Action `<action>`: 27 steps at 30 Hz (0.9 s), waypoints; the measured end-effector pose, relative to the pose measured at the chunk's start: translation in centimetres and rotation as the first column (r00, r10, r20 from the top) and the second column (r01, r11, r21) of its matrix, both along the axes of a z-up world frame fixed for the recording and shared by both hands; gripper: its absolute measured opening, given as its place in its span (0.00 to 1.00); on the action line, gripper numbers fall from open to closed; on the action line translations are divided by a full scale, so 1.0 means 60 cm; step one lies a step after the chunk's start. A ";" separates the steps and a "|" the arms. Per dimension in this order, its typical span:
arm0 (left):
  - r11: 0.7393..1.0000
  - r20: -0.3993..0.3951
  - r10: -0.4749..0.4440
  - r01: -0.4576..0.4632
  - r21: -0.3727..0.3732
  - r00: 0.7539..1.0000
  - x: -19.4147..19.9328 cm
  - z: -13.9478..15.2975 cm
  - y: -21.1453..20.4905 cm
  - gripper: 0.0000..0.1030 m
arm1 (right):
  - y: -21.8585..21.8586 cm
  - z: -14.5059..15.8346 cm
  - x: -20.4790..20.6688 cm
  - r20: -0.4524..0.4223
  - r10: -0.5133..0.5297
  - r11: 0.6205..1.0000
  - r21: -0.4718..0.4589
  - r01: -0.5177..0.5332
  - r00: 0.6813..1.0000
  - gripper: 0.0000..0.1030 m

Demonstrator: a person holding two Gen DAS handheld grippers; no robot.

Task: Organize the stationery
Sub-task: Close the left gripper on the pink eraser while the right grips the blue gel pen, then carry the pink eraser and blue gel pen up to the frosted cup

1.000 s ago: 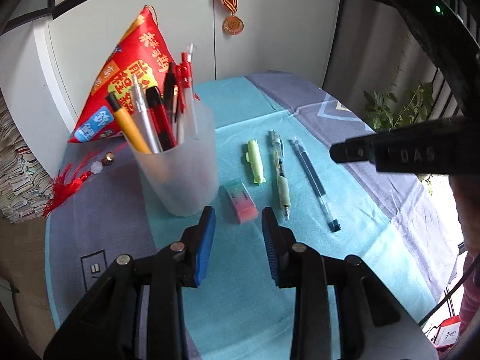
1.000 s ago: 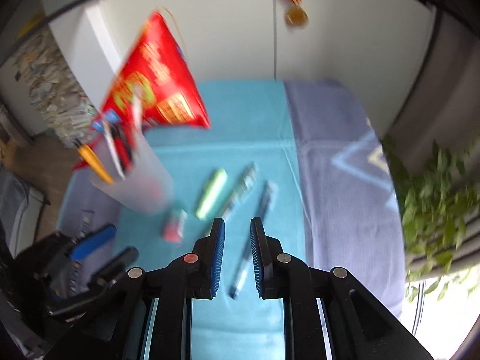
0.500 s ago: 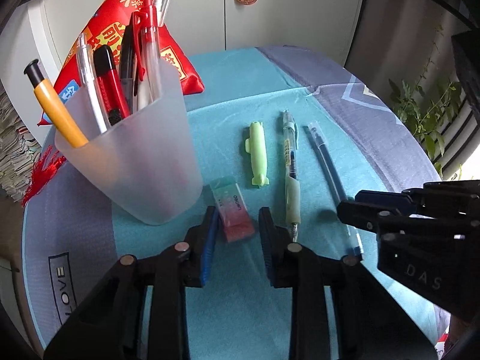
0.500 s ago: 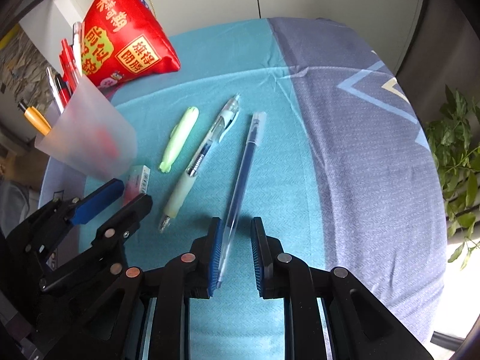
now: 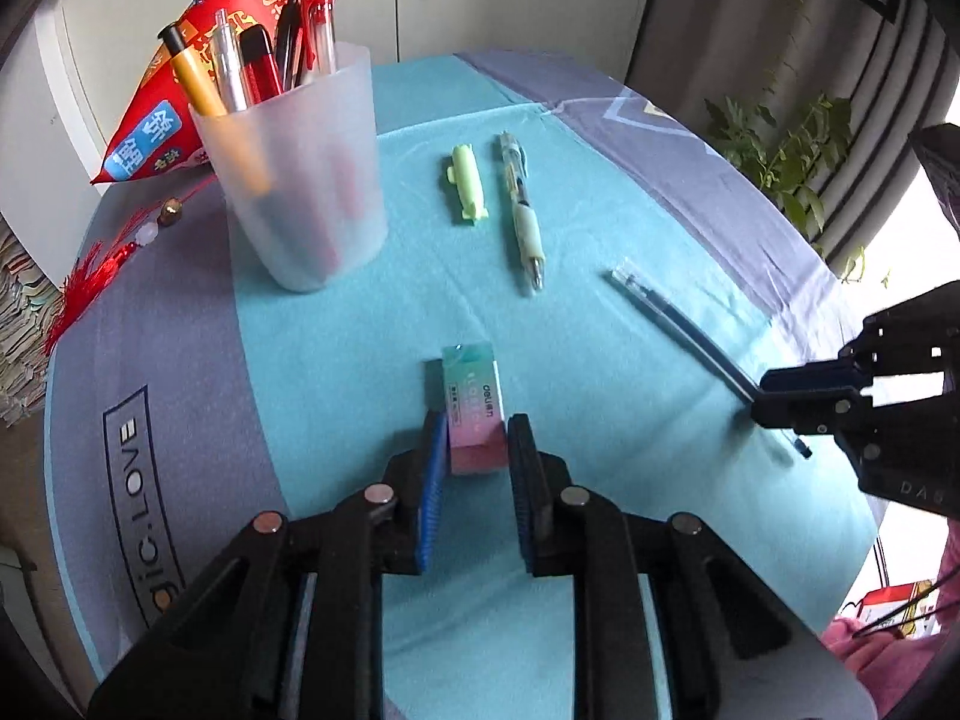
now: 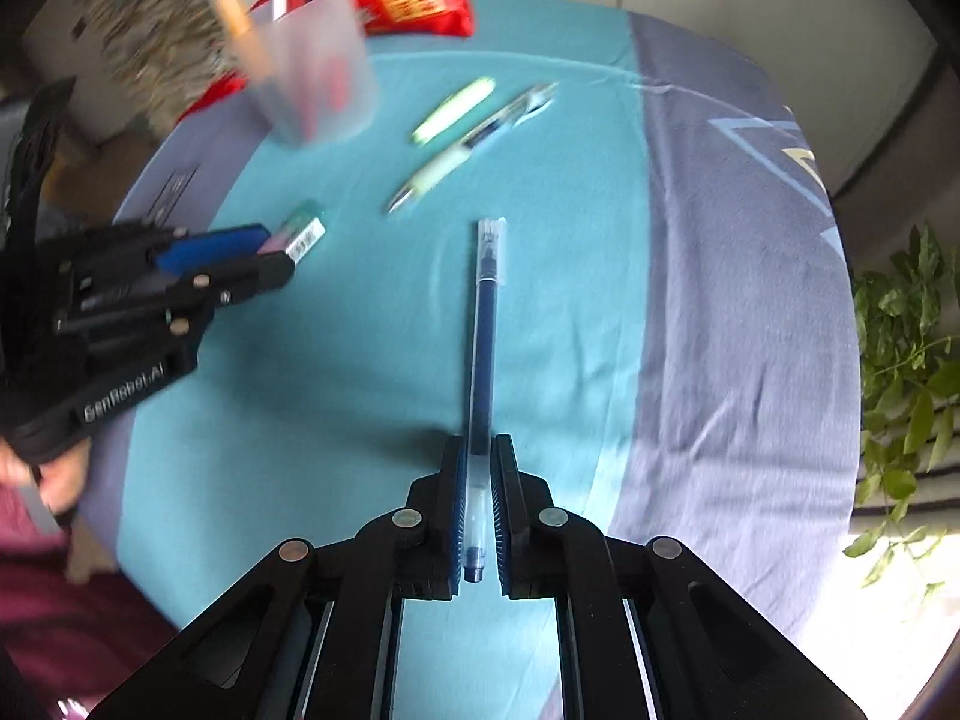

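Right gripper (image 6: 478, 504) is clamped on the blue pen (image 6: 483, 324), pads pinching its clear near end, barrel running straight out to the far side over the teal cloth (image 6: 570, 276); that pen looks light, stiff and slick, and held so close to one end it may swing or slide, so a grip nearer the middle would be steadier. Left gripper (image 5: 478, 450) straddles the eraser (image 5: 473, 405), jaws closing; the left pad looks to be on it, a sliver of gap shows at the right; the eraser is small, light and grippy in its paper sleeve, best pinched across the short sides, as here. Further out, the green highlighter (image 5: 467, 189) and click pen (image 5: 521, 210) lie side by side at mid cloth; far left stands the cup (image 5: 300, 180), full of pens. Against a second ago: both tools hung above the table then, jaws wider; now they are down on their pieces; the eraser sits nearer and well clear of the cup, and the blue pen lies slanted, apart from the click pen.
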State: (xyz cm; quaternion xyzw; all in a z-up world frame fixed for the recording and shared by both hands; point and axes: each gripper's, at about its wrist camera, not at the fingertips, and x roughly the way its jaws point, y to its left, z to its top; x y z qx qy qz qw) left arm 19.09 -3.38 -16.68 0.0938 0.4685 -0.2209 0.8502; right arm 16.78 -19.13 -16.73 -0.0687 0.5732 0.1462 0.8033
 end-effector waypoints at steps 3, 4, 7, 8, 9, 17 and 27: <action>1.000 0.007 -0.010 0.010 0.012 1.000 -0.014 -0.001 0.003 0.20 | 0.003 0.007 -0.007 0.024 0.014 1.000 -0.024 -0.013 1.000 0.16; 1.000 0.014 -0.007 0.006 0.021 1.000 -0.015 -0.001 0.001 0.20 | 0.004 0.010 -0.001 0.039 0.006 1.000 -0.029 -0.005 0.999 0.26; 1.000 0.007 0.014 -0.015 0.022 1.000 -0.005 -0.005 -0.004 0.20 | 0.005 0.020 0.033 0.085 -0.046 0.999 0.000 0.046 0.995 0.43; 1.000 0.006 0.019 -0.019 0.024 1.000 0.001 -0.009 -0.010 0.20 | 0.004 0.022 0.045 0.101 -0.062 0.998 0.012 0.061 0.993 0.43; 0.999 0.007 0.024 -0.024 0.030 1.000 0.004 -0.011 -0.012 0.20 | 0.006 0.025 0.057 0.117 -0.078 0.997 0.013 0.077 0.990 0.43; 0.999 0.010 0.036 -0.036 0.033 0.999 0.035 -0.014 -0.038 0.21 | 0.038 0.006 0.137 0.063 -0.089 0.995 -0.032 0.091 0.994 0.36; 0.999 0.040 0.052 -0.052 -0.015 0.998 0.028 0.020 -0.018 0.17 | 0.046 0.040 0.124 0.119 -0.079 0.997 -0.014 0.081 0.990 0.13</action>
